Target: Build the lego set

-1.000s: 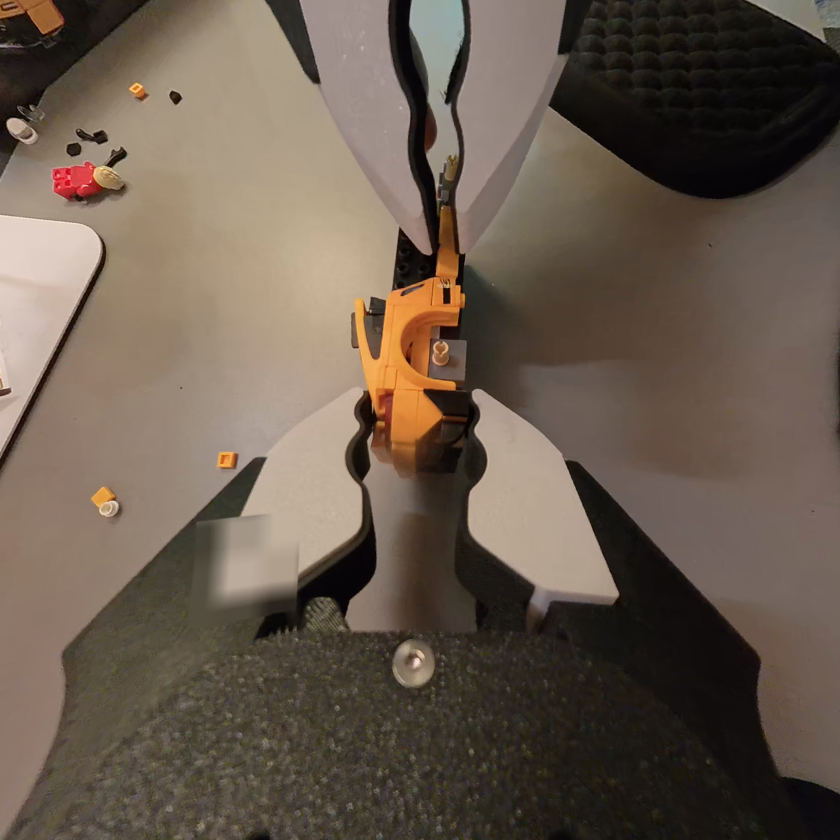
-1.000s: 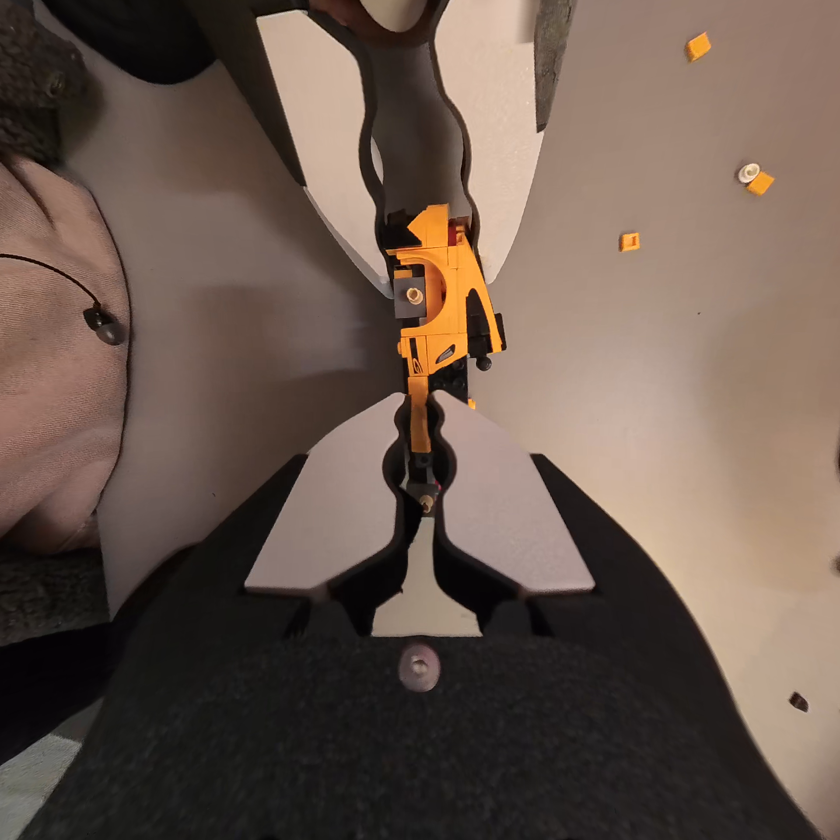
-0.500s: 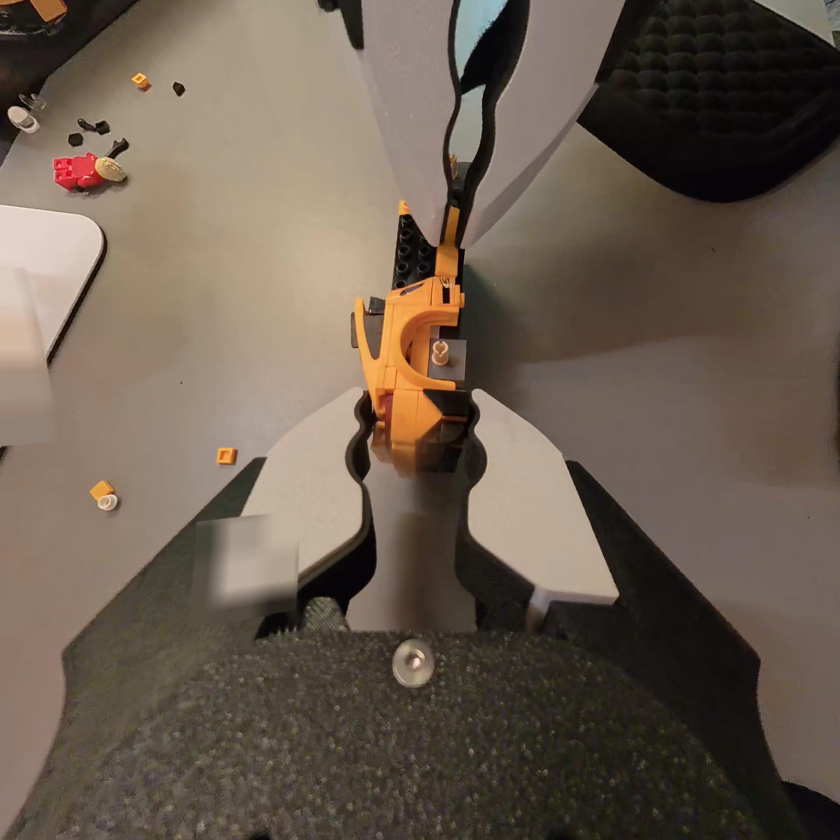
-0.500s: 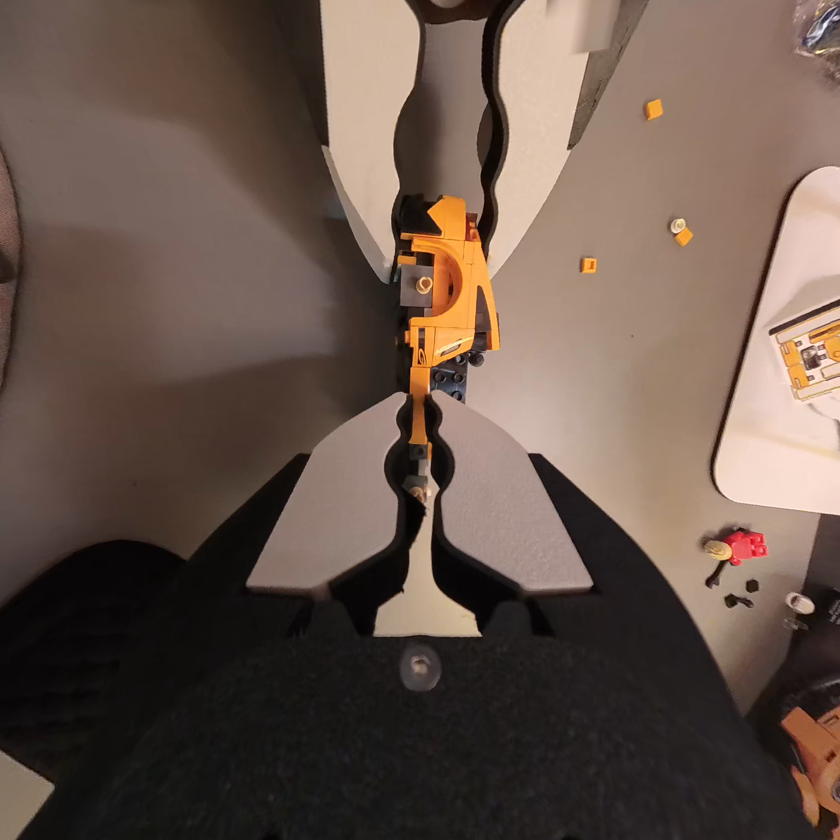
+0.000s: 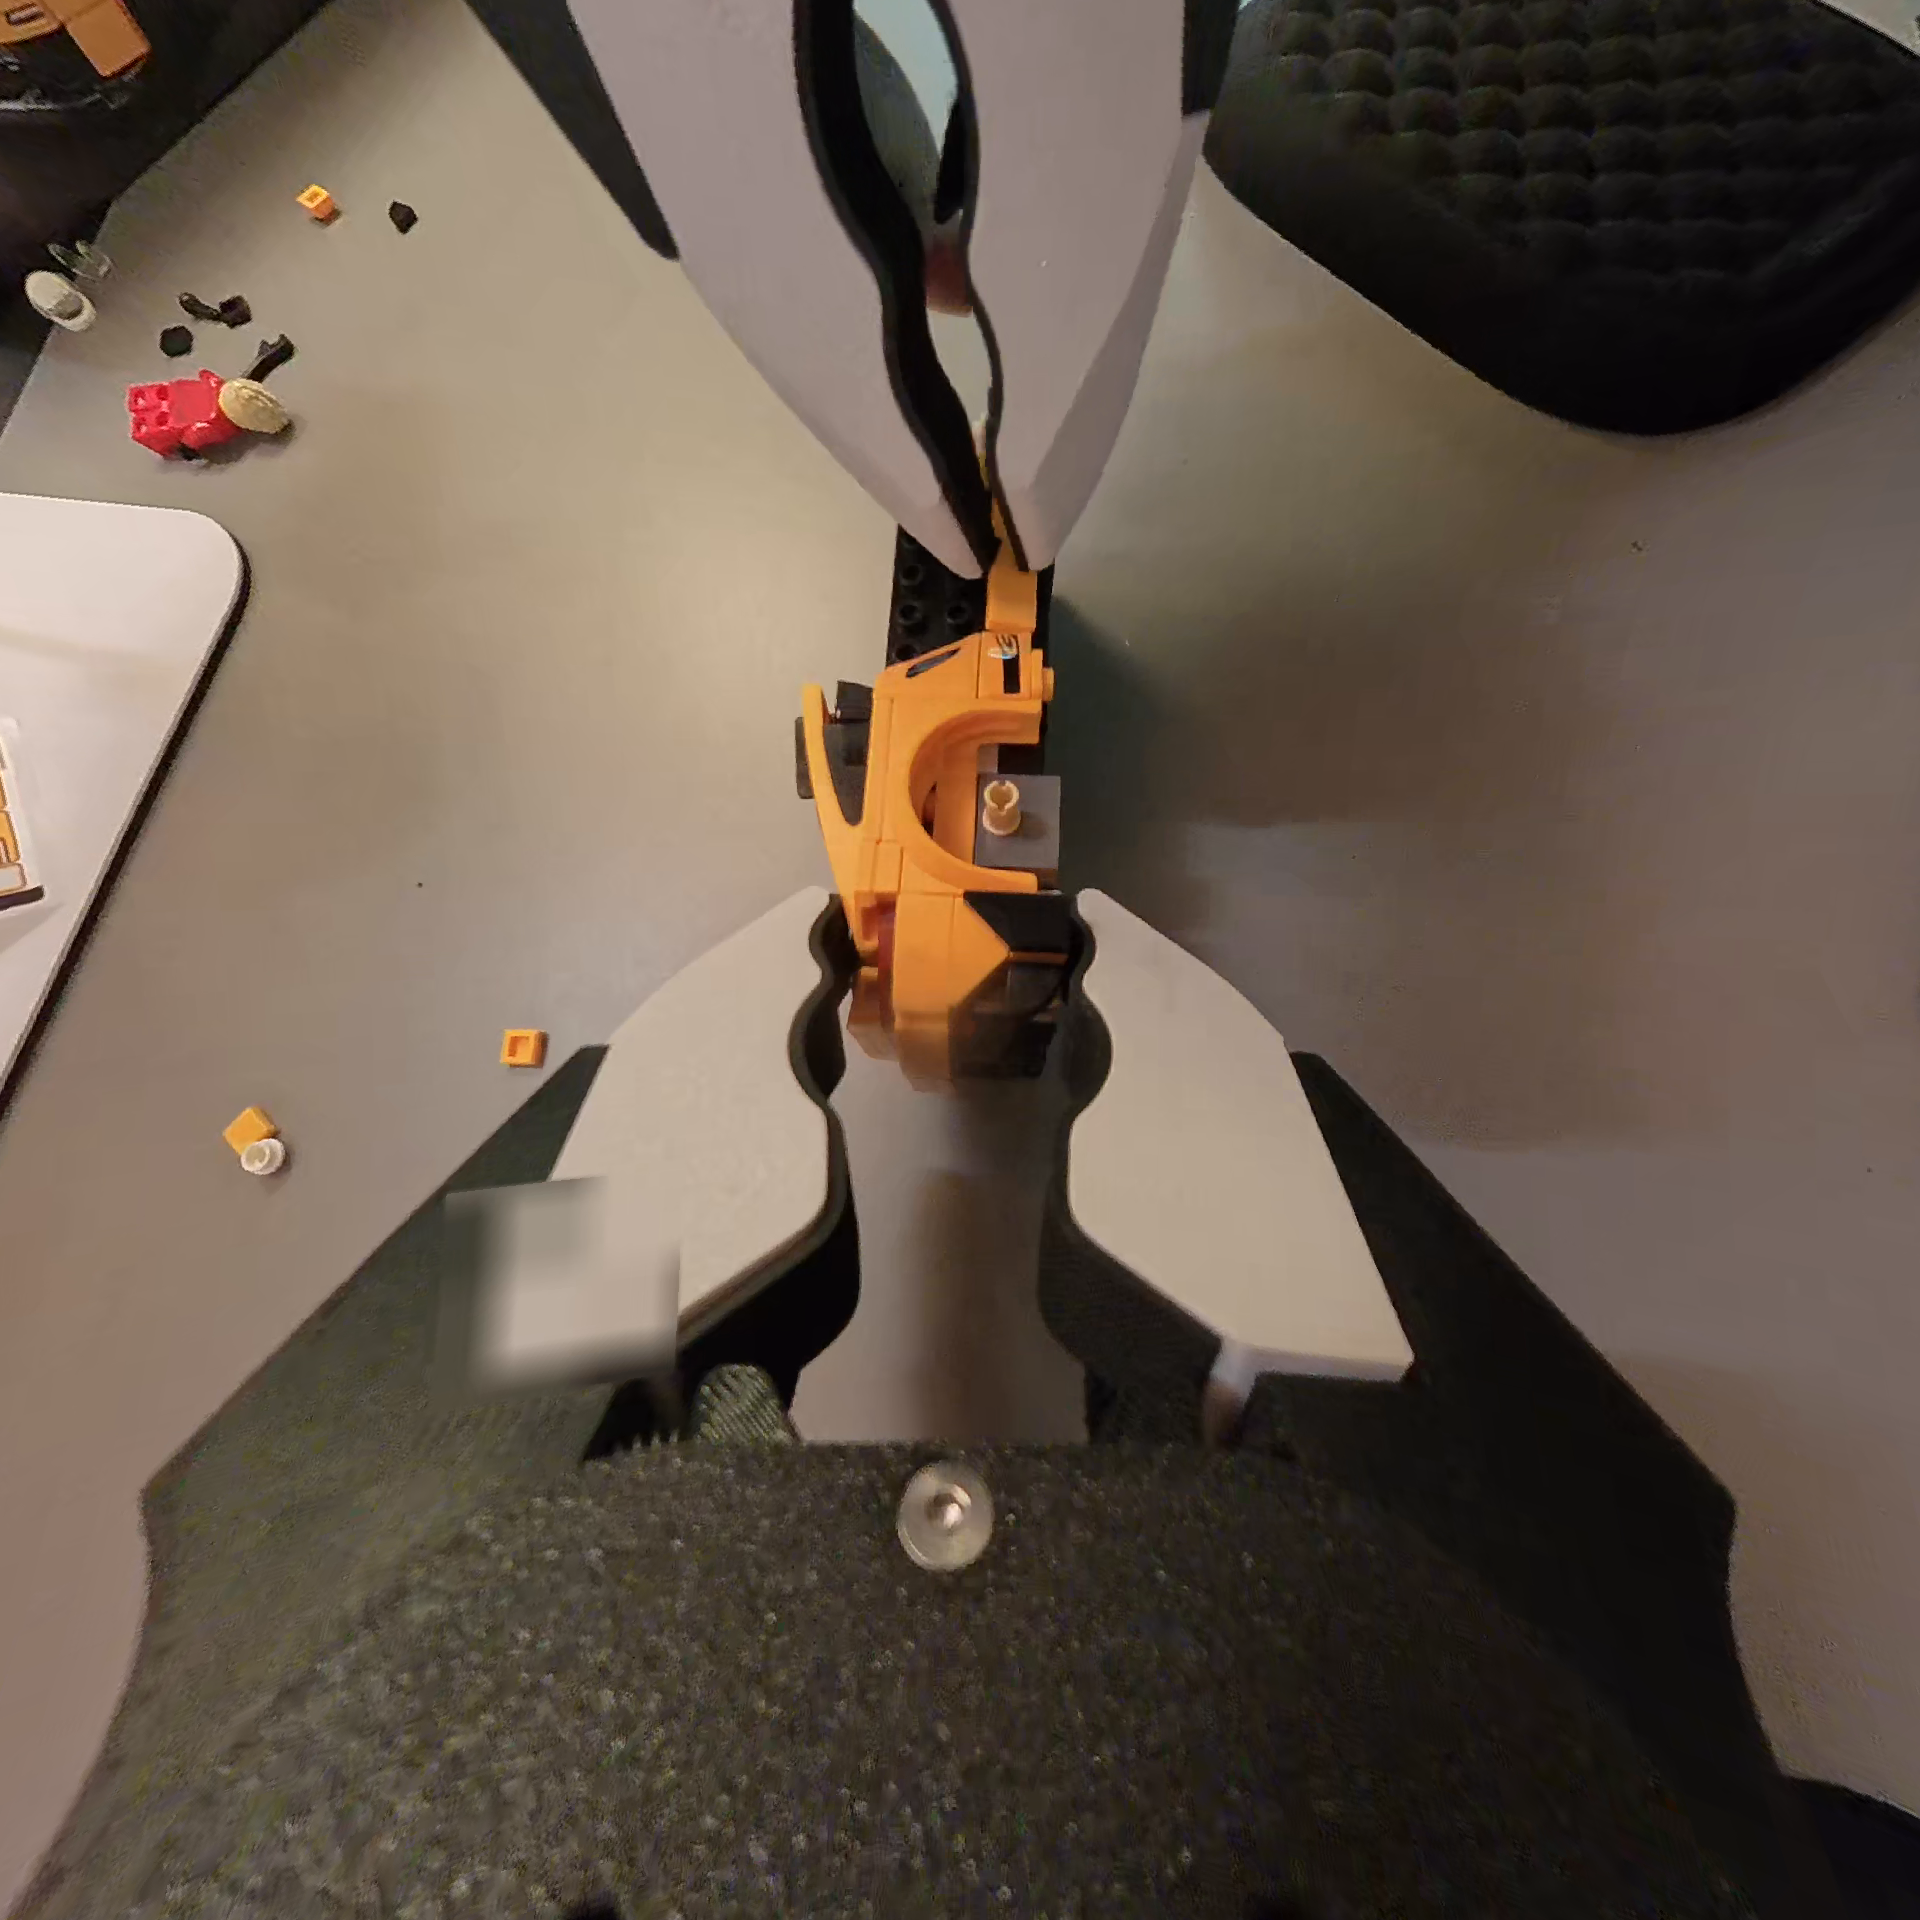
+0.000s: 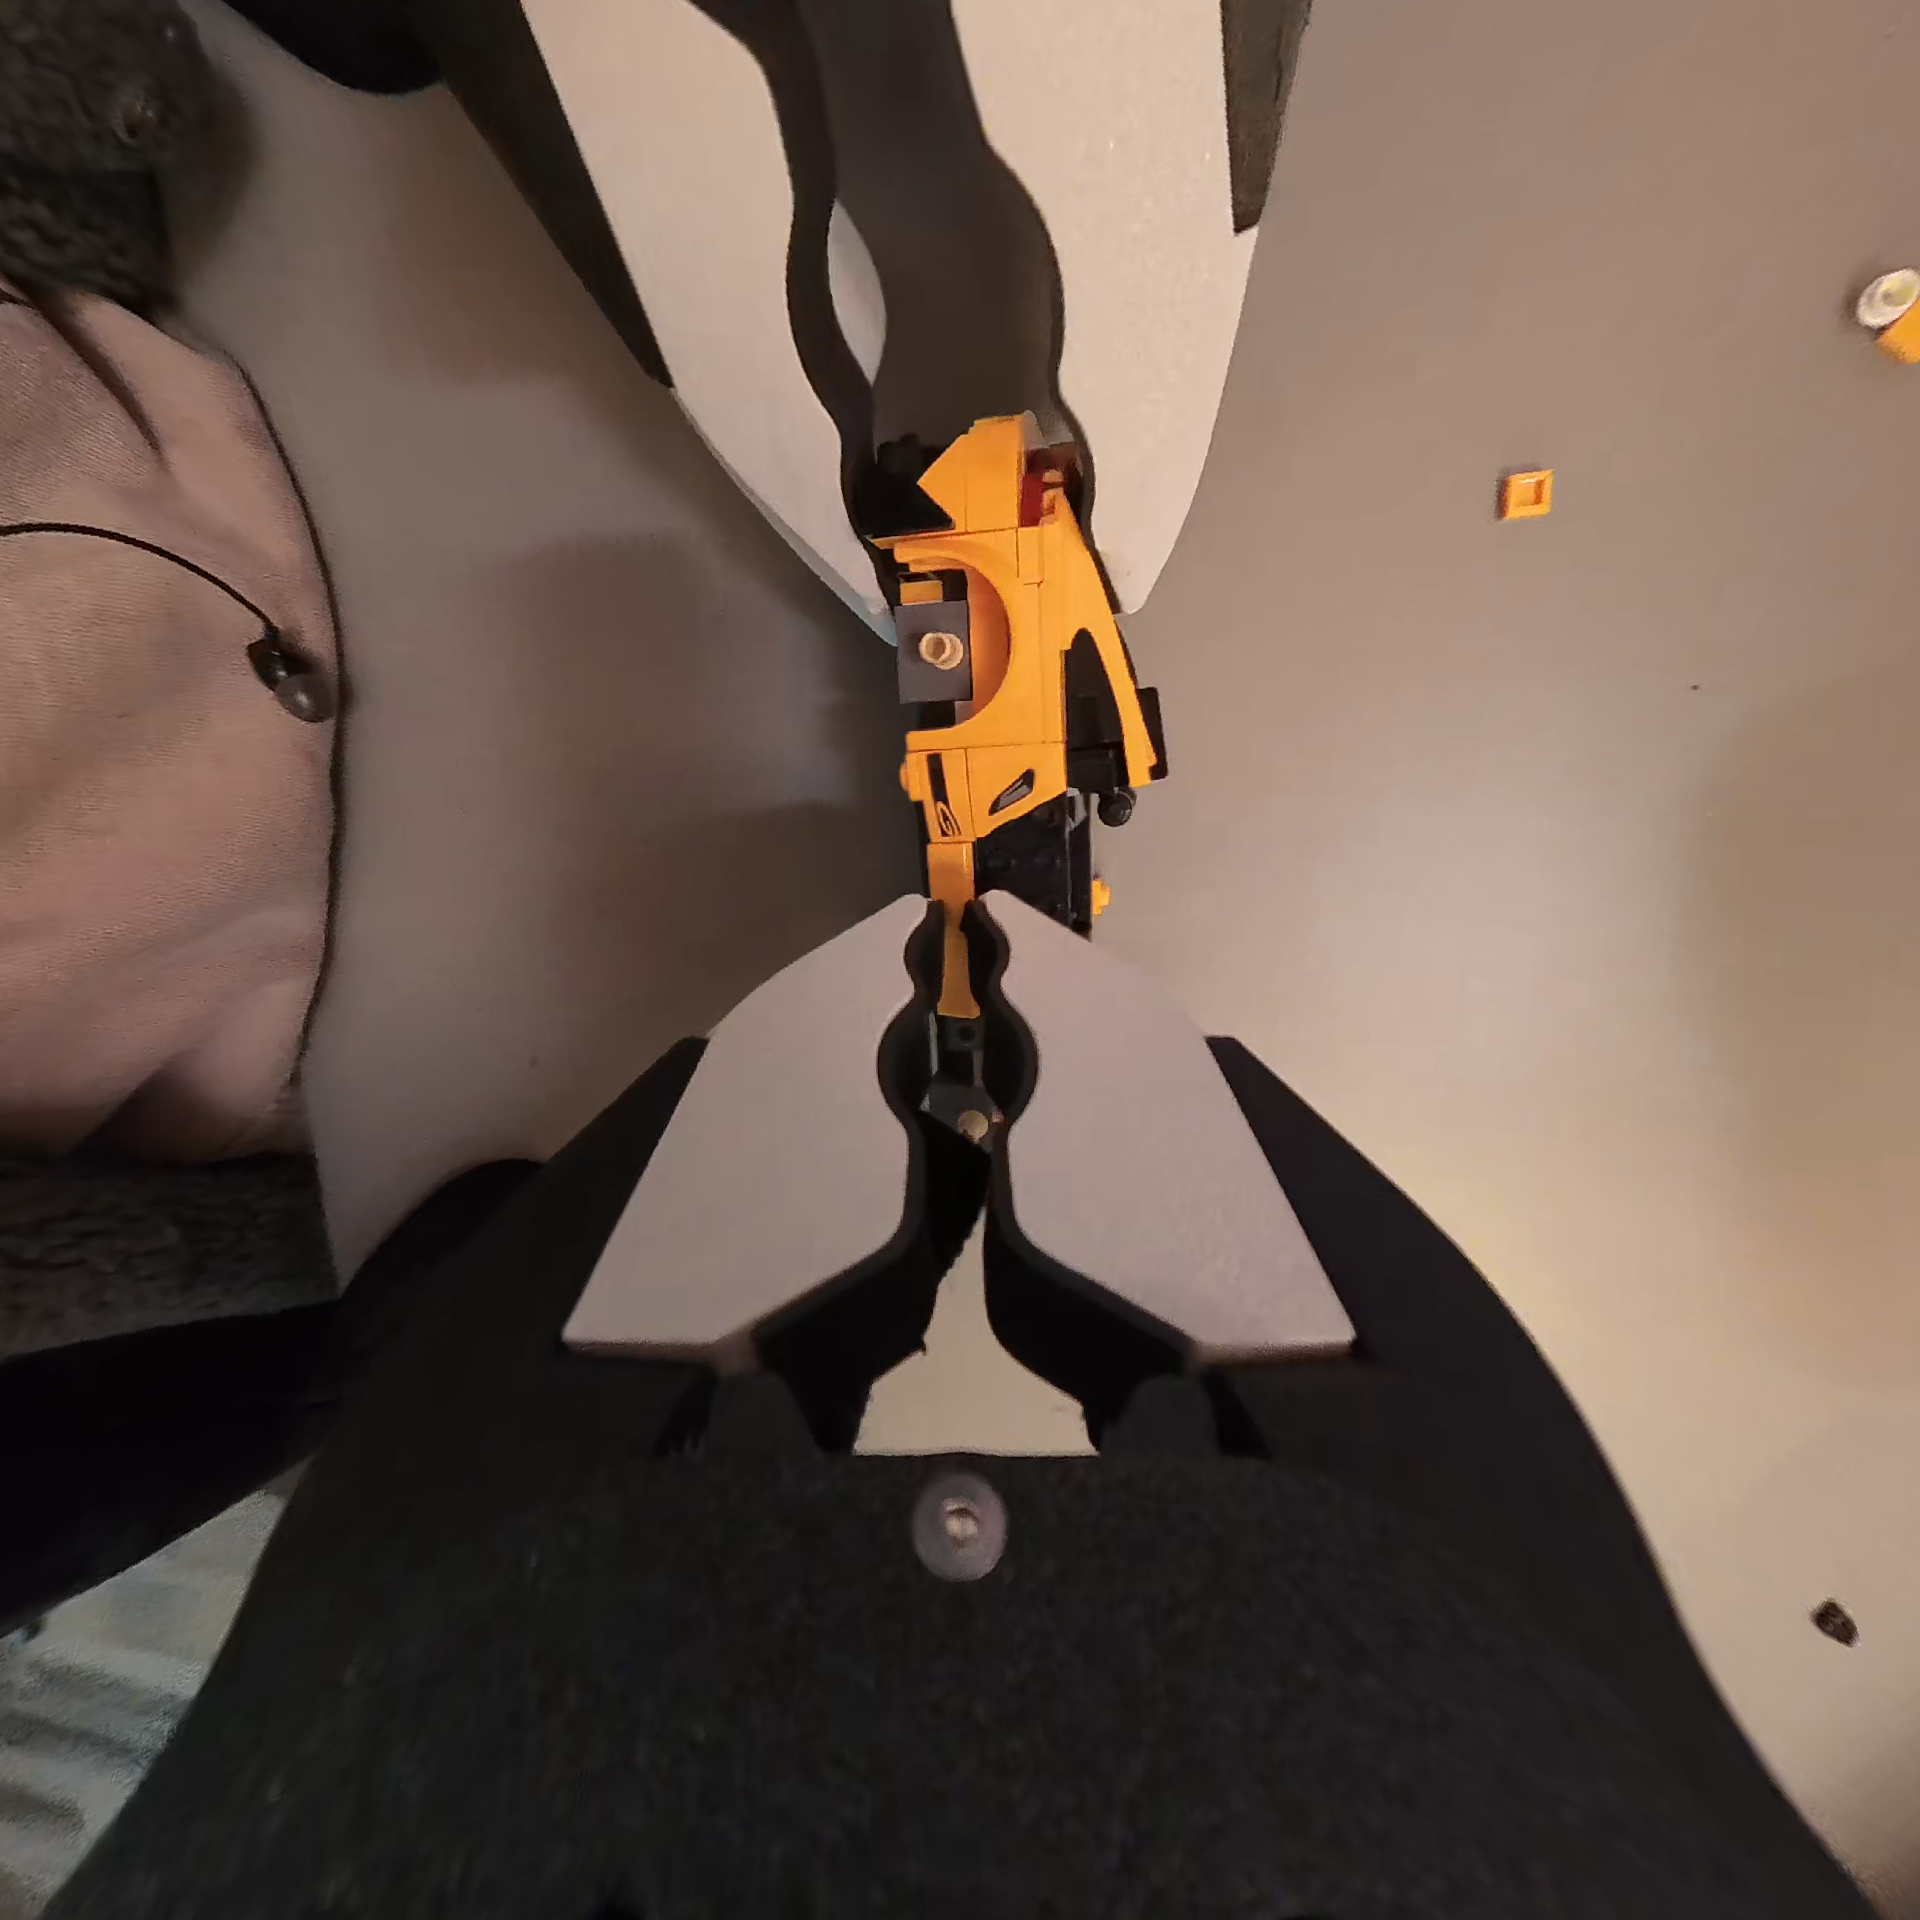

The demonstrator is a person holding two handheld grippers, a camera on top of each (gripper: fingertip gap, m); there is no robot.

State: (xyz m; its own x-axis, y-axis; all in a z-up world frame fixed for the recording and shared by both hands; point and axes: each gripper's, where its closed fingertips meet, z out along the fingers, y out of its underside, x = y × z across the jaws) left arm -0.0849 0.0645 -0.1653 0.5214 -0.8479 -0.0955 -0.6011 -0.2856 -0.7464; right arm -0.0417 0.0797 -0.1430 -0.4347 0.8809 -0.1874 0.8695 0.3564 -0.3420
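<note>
Grey worktop (image 5: 1455, 831) at frame centre as before; left tongs (image 5: 951, 966) still clamp orange brick model (image 5: 935, 831); right tongs (image 6: 954, 925) stay pinching its thin orange end.

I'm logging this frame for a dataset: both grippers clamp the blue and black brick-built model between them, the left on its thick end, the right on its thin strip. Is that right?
Only the colour is wrong. The brick-built model is orange and black, as both wrist views show. The left gripper does clamp its thick end, and the right gripper its thin strip.
</note>
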